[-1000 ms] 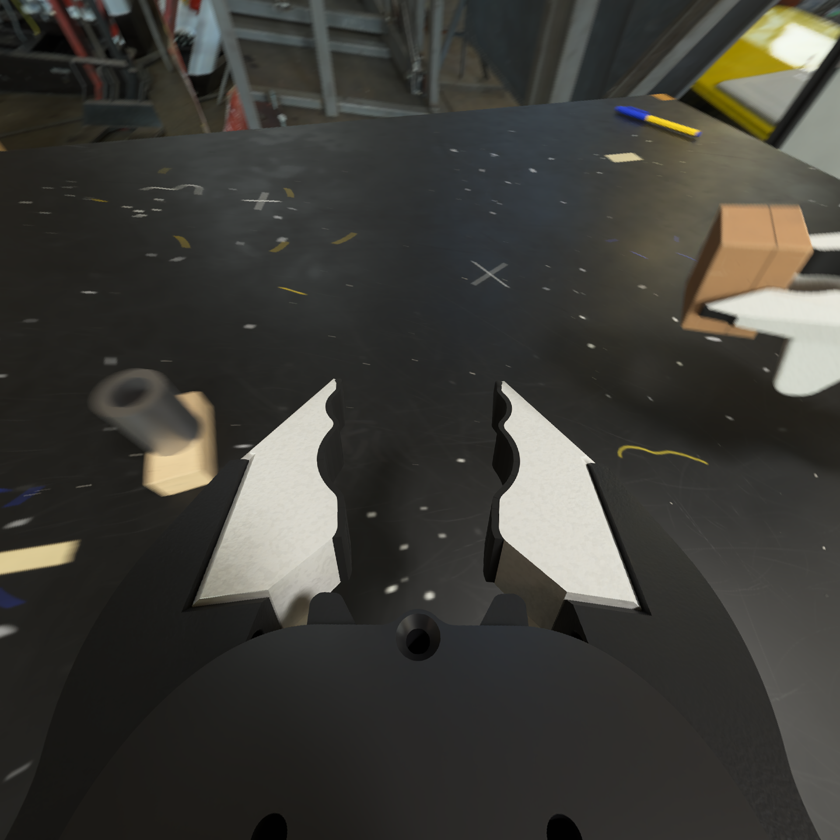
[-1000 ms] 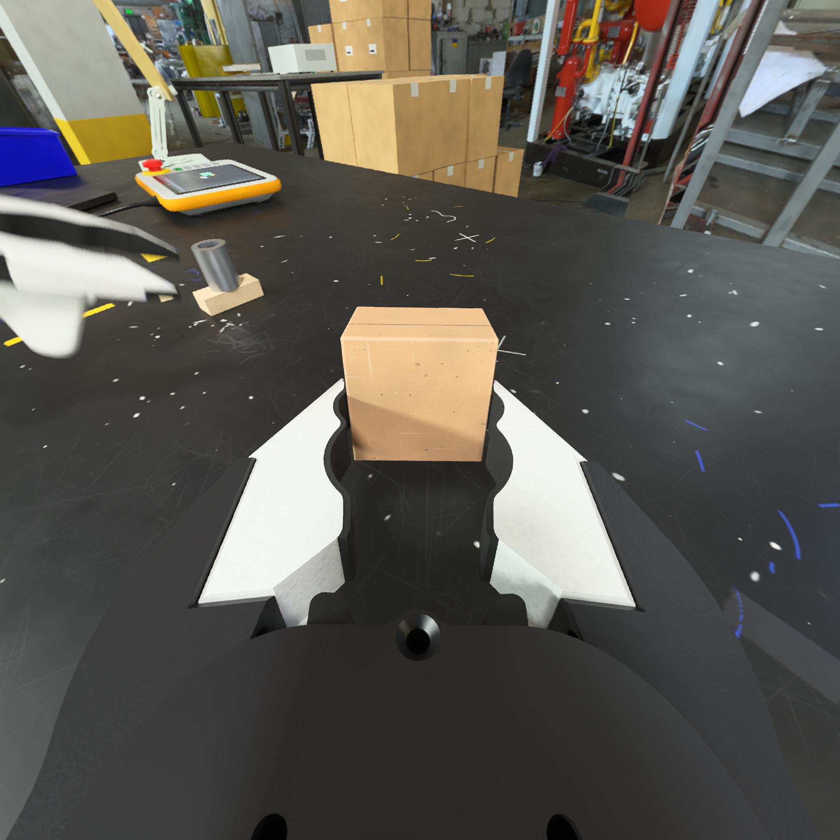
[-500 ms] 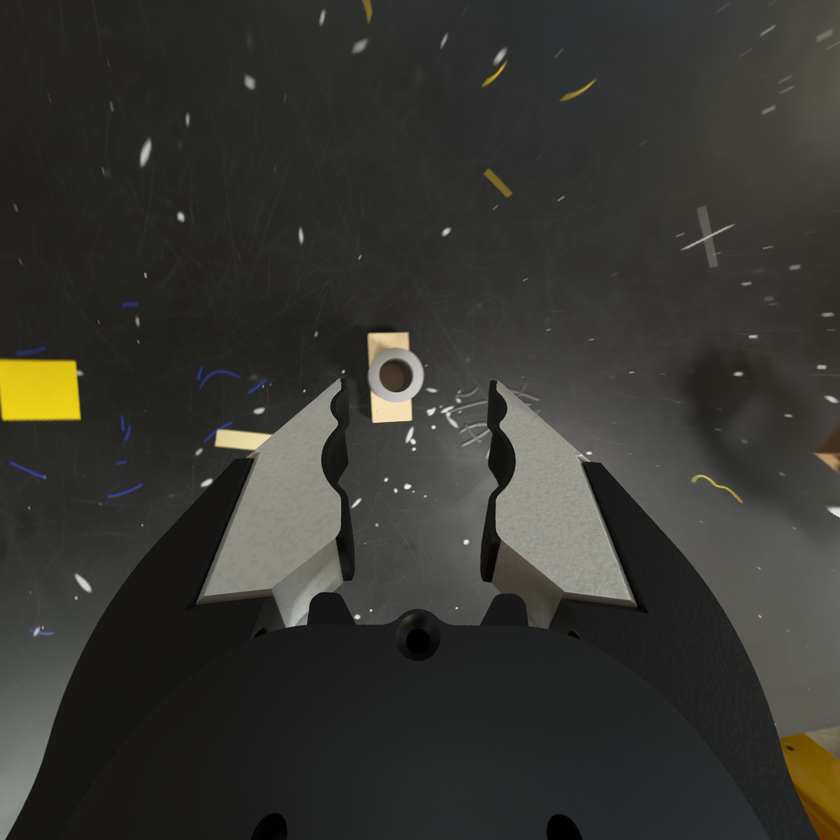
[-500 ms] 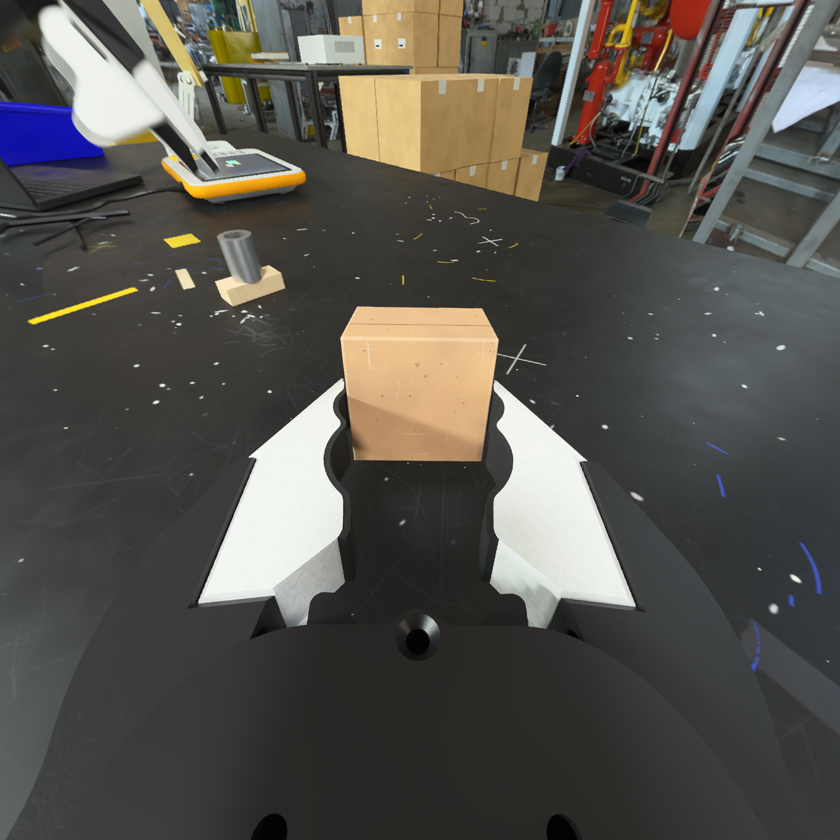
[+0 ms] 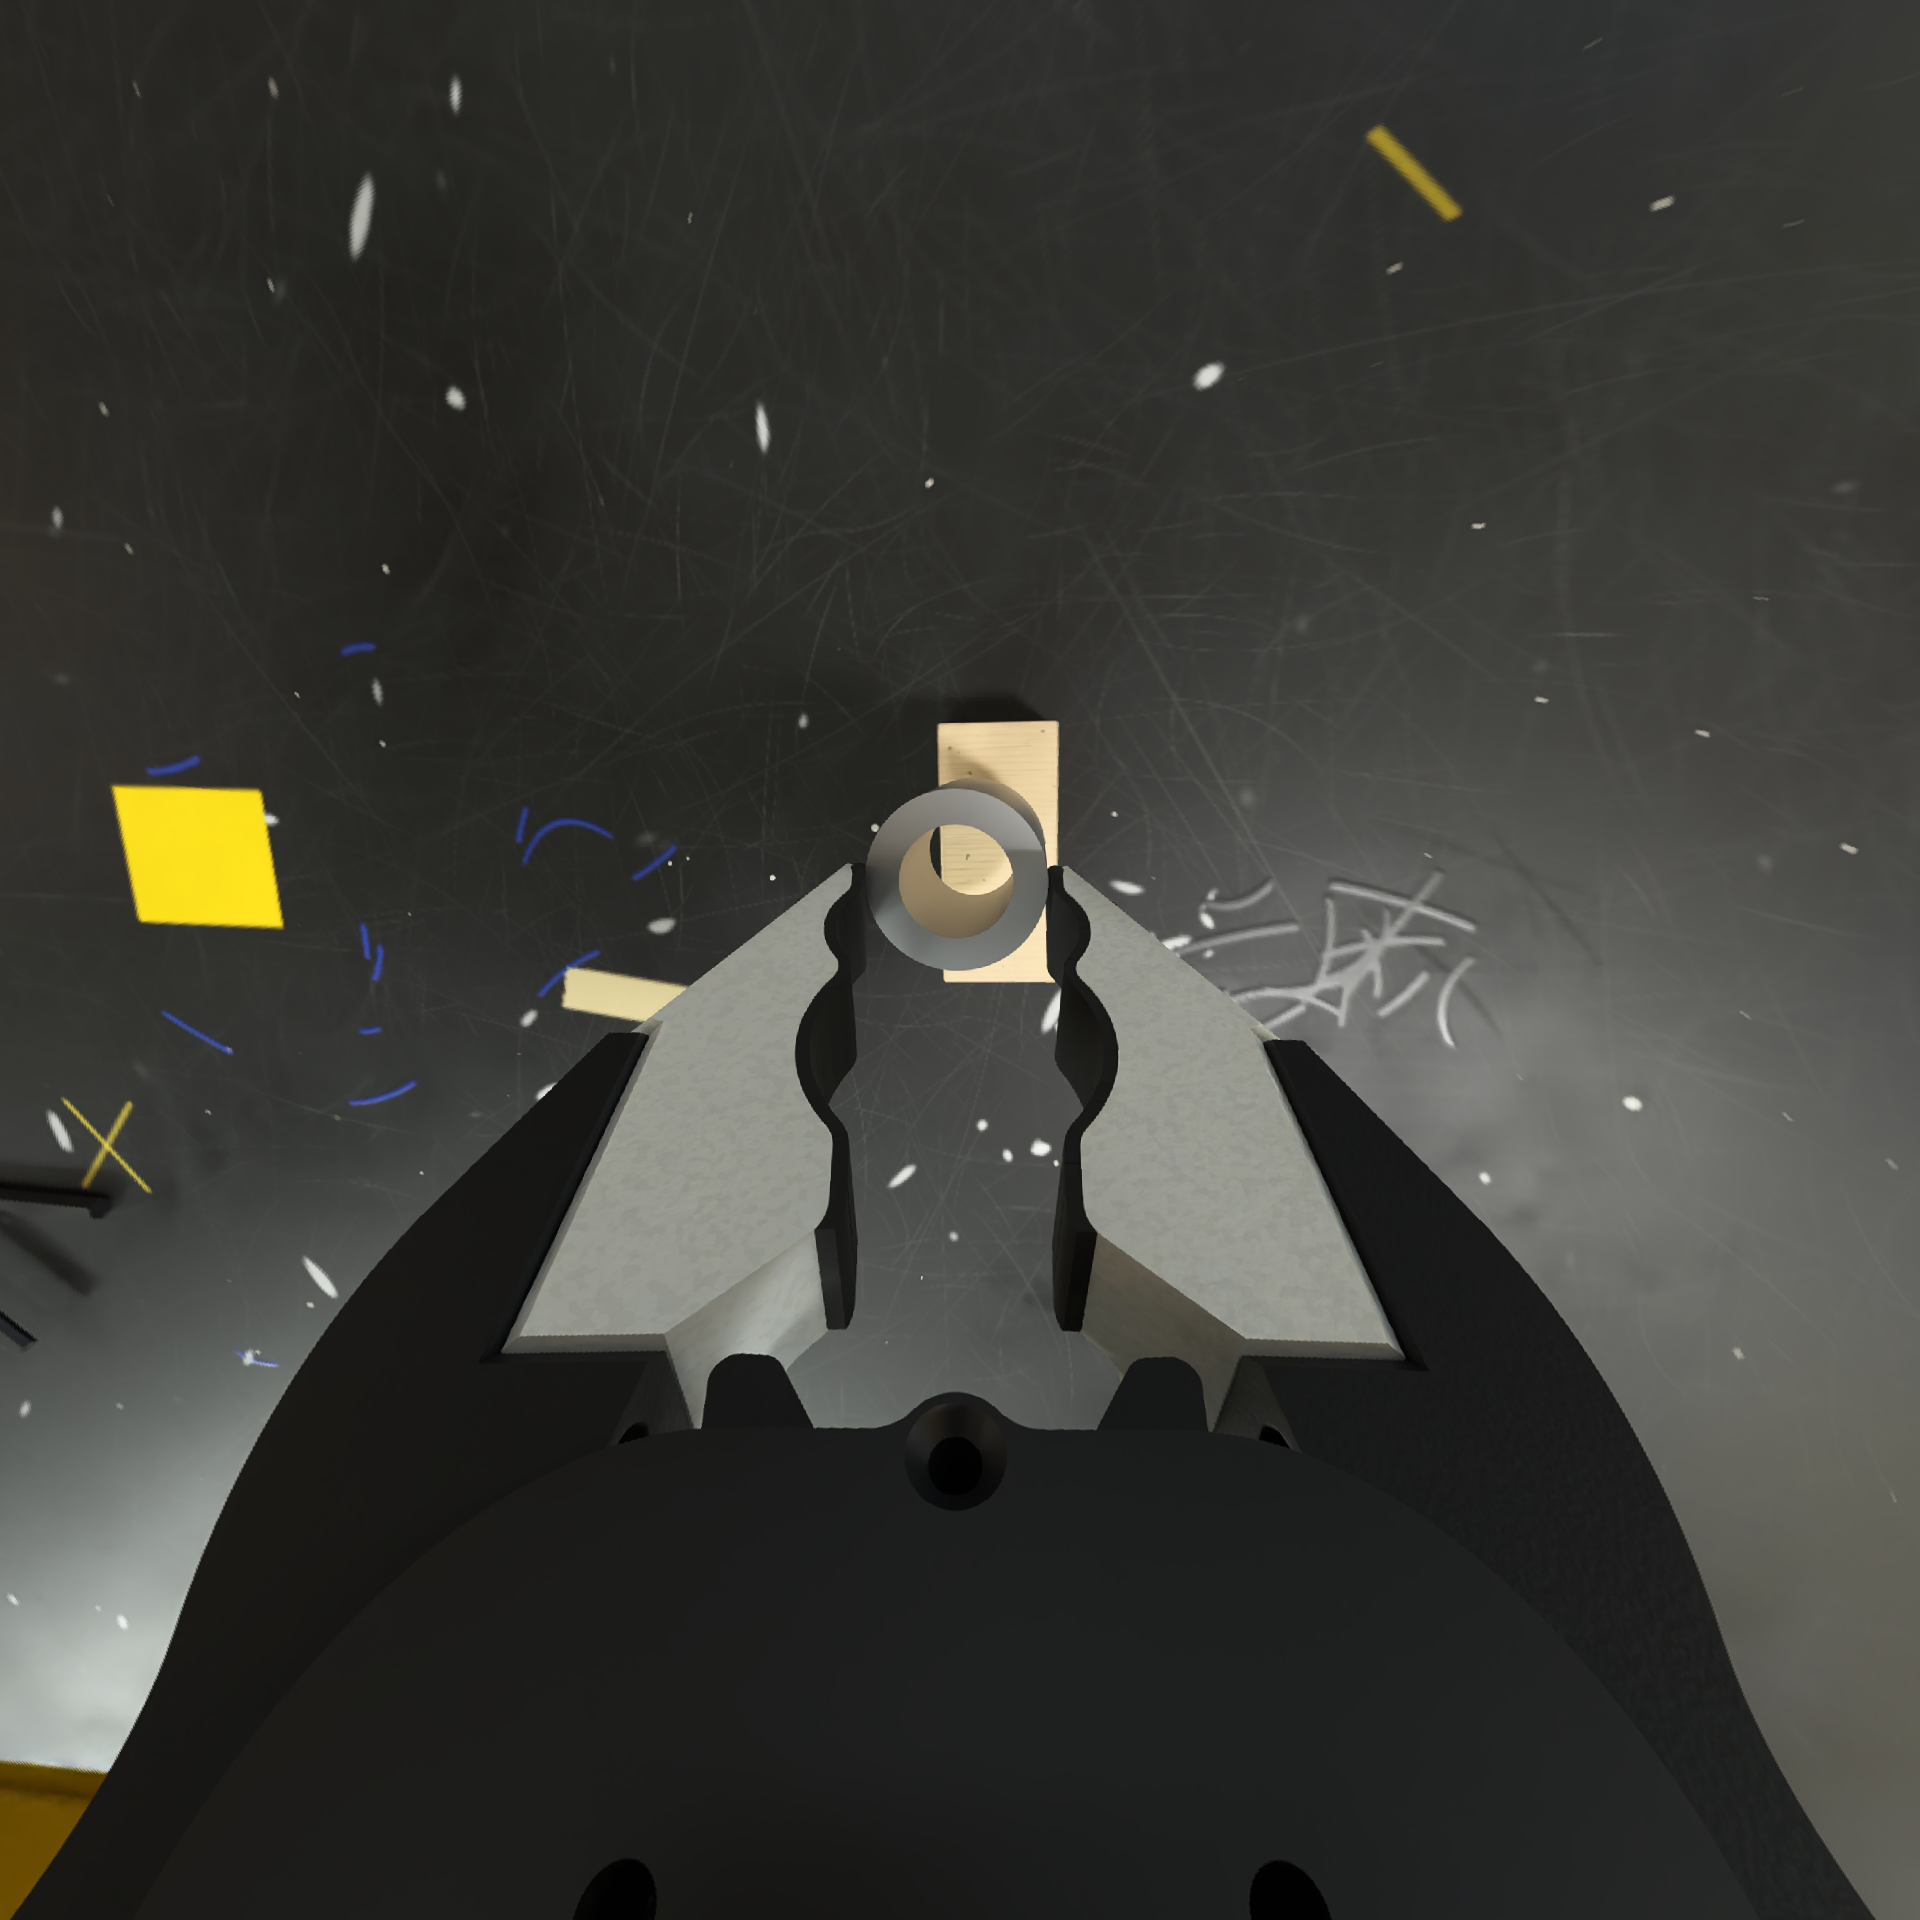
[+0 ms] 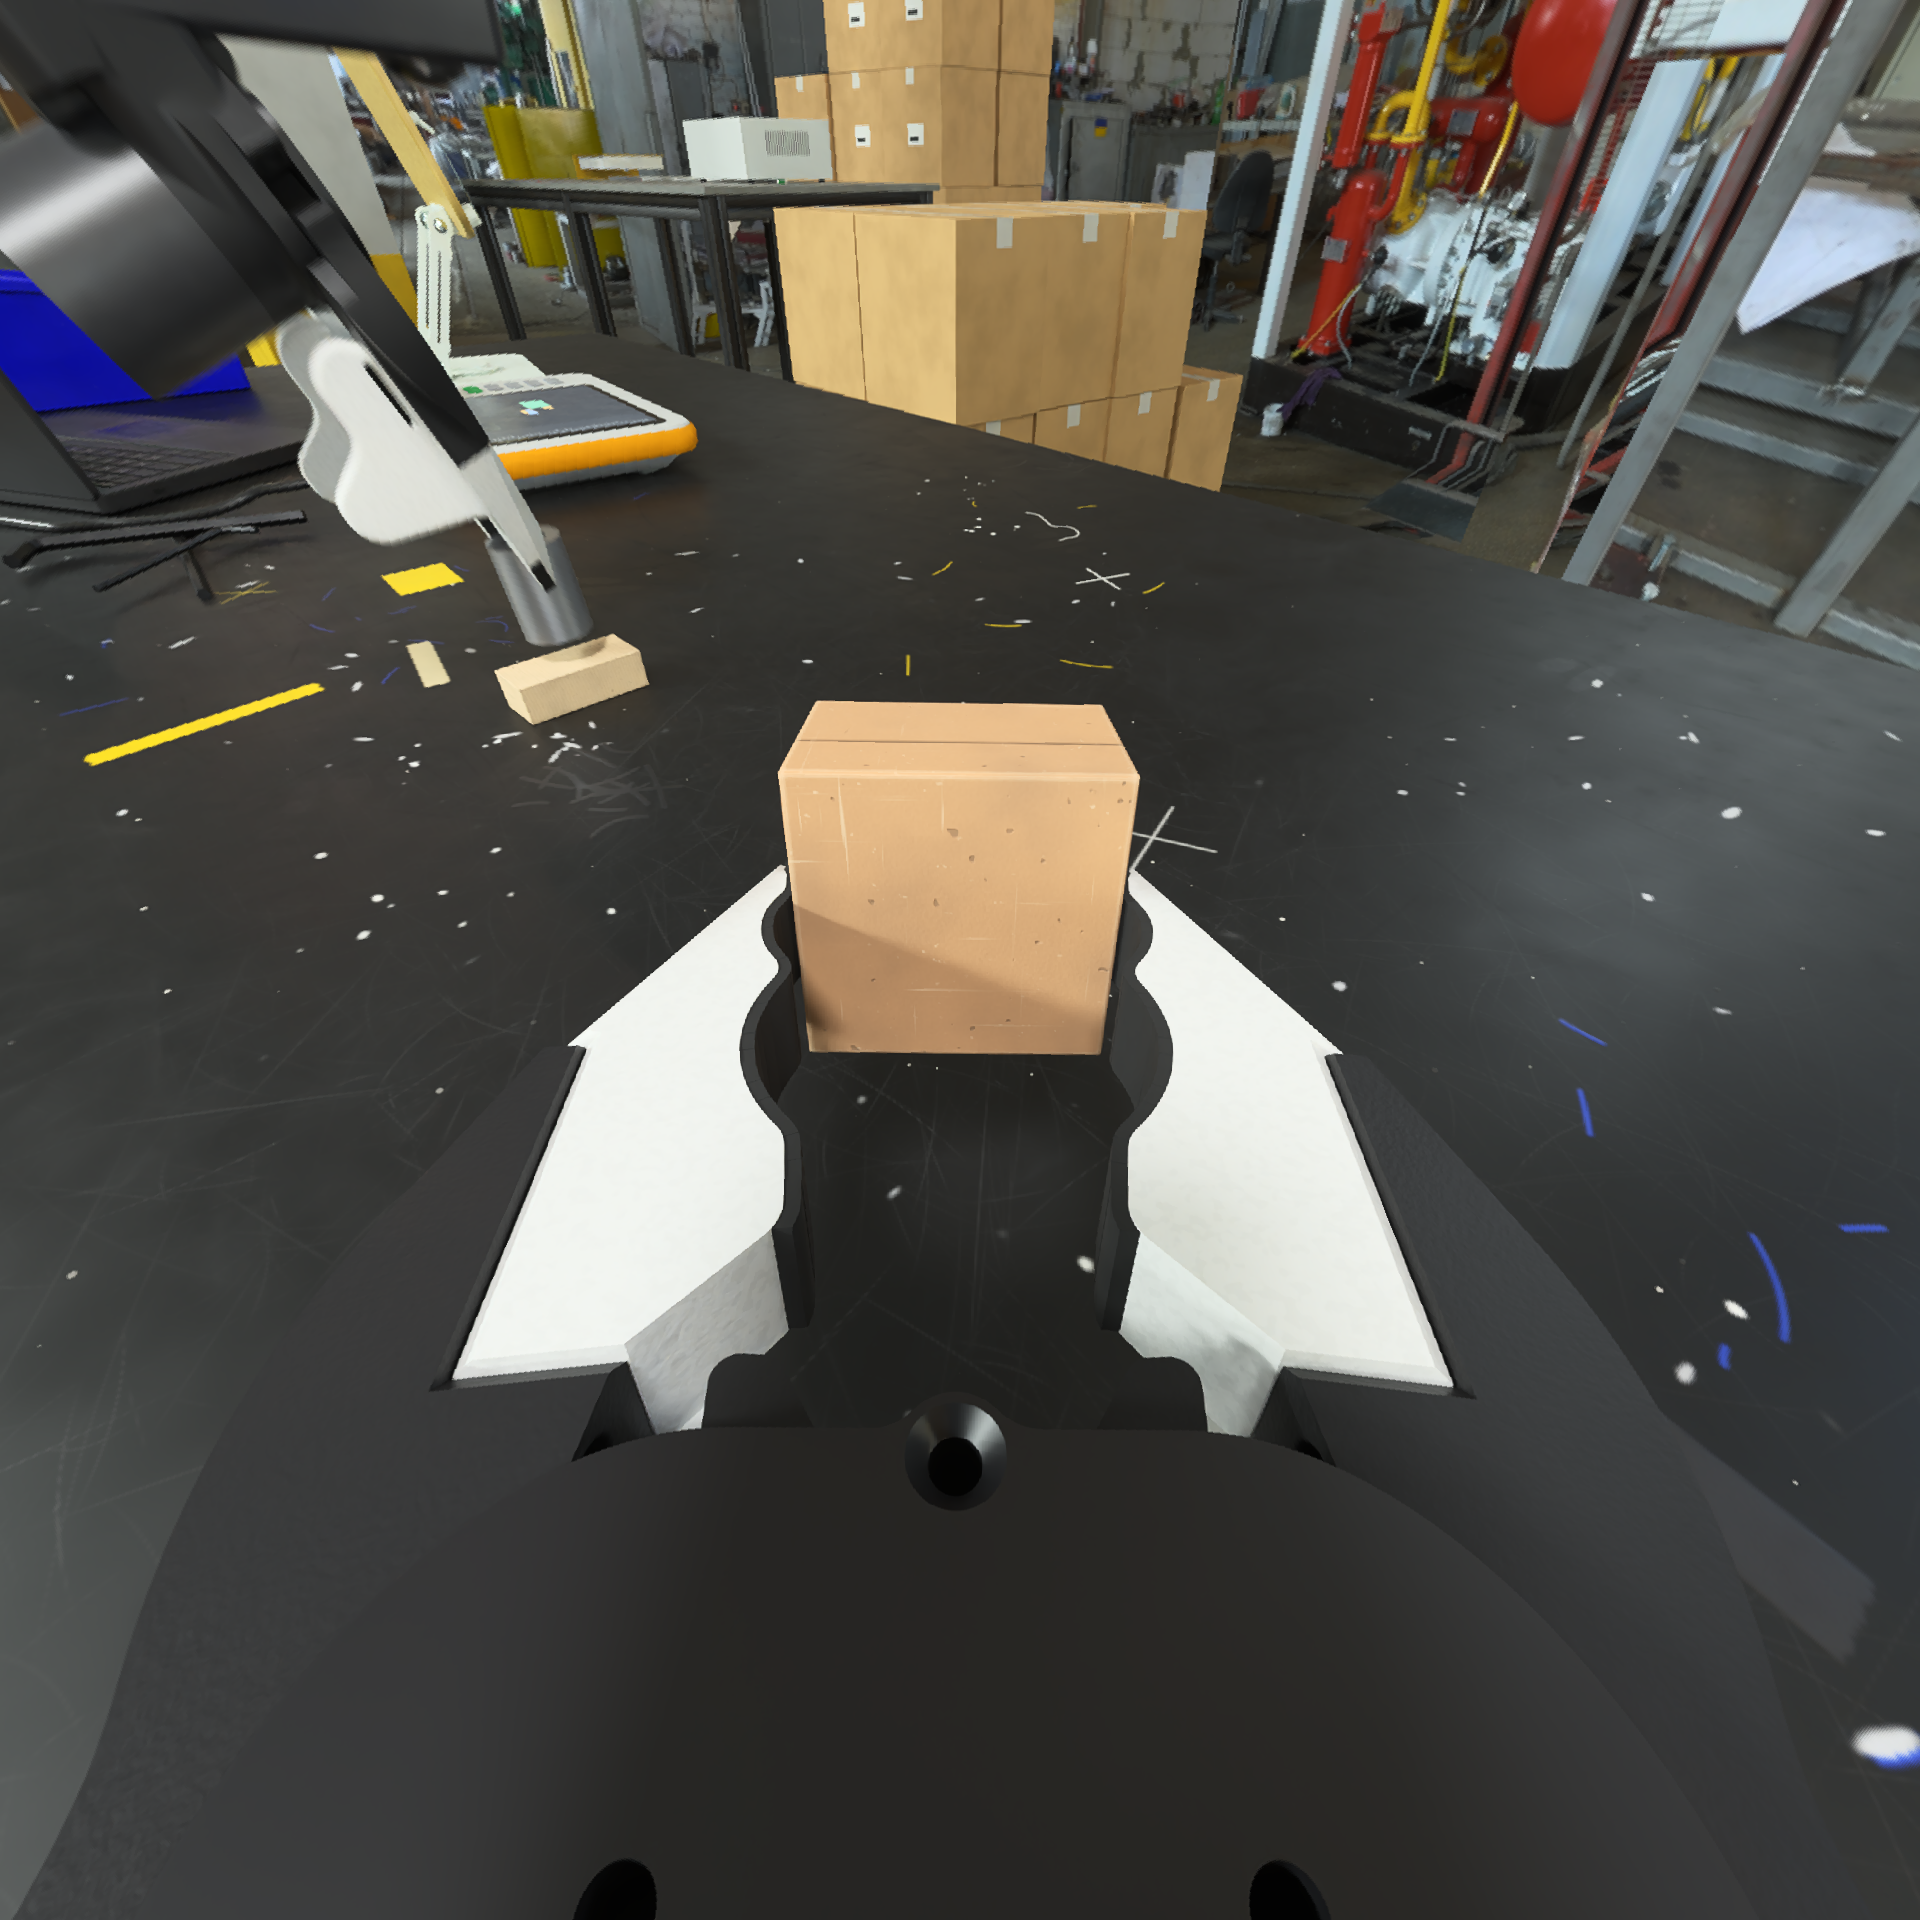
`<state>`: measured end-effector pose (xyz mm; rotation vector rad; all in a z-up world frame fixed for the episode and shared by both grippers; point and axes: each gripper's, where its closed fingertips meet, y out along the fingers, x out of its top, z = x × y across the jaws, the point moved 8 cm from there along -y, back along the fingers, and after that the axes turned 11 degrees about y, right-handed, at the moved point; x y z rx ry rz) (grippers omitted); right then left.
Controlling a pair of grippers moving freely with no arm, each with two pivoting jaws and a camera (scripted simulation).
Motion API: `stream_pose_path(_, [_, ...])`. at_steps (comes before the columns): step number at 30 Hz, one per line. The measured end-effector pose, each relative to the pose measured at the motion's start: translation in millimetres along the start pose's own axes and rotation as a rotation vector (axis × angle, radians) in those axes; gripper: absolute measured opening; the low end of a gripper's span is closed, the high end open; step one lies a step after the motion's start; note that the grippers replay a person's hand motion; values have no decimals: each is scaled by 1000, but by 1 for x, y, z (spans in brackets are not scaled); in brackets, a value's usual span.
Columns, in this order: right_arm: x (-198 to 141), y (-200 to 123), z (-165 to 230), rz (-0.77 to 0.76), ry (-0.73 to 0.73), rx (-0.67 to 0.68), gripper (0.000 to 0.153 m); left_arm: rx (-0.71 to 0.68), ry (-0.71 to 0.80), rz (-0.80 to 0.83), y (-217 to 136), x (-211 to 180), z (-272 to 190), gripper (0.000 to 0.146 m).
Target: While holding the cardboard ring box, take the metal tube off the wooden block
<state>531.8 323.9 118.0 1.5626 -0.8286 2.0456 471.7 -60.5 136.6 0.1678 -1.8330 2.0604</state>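
The grey metal tube [image 5: 888, 914] stands upright over the pale wooden block [image 5: 997, 769] on the black table. My left gripper [image 5: 954, 888] points straight down, and both fingertips press the tube's sides. In the right wrist view the left gripper [image 6: 525, 566] grips the tube [image 6: 545, 608] right at the block [image 6: 571, 681]. I cannot tell whether the tube still touches the block. My right gripper [image 6: 956, 883] is shut on the cardboard ring box [image 6: 956, 831], held level between its fingertips to the right of the block.
A yellow square [image 5: 197, 854] and a tan strip [image 5: 613, 992] lie left of the block. An orange-edged tablet [image 6: 582, 426], a laptop [image 6: 135, 457] and black cables [image 6: 156, 540] sit at the far left. Stacked cardboard boxes [image 6: 987, 301] stand beyond the table.
My left gripper swung over the block, turned to face down, came lower and closed its jaws onto the tube. The right gripper kept hold of the box and drifted slightly.
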Motion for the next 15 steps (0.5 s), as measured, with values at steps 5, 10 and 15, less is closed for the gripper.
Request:
stream_pose_path(5, [-6, 5, -3, 30, 6, 5, 59, -74, 104, -191, -53, 1, -1, 34])
stream_pose_path(10, [-7, 7, -6, 19, 36, 49, 59, -236, 290, -610, -115, -7, -29, 34])
stream_pose_path(15, [-5, 5, -11, -30, 126, 183, 59, -668, 394, -909, -117, -16, -83, 34])
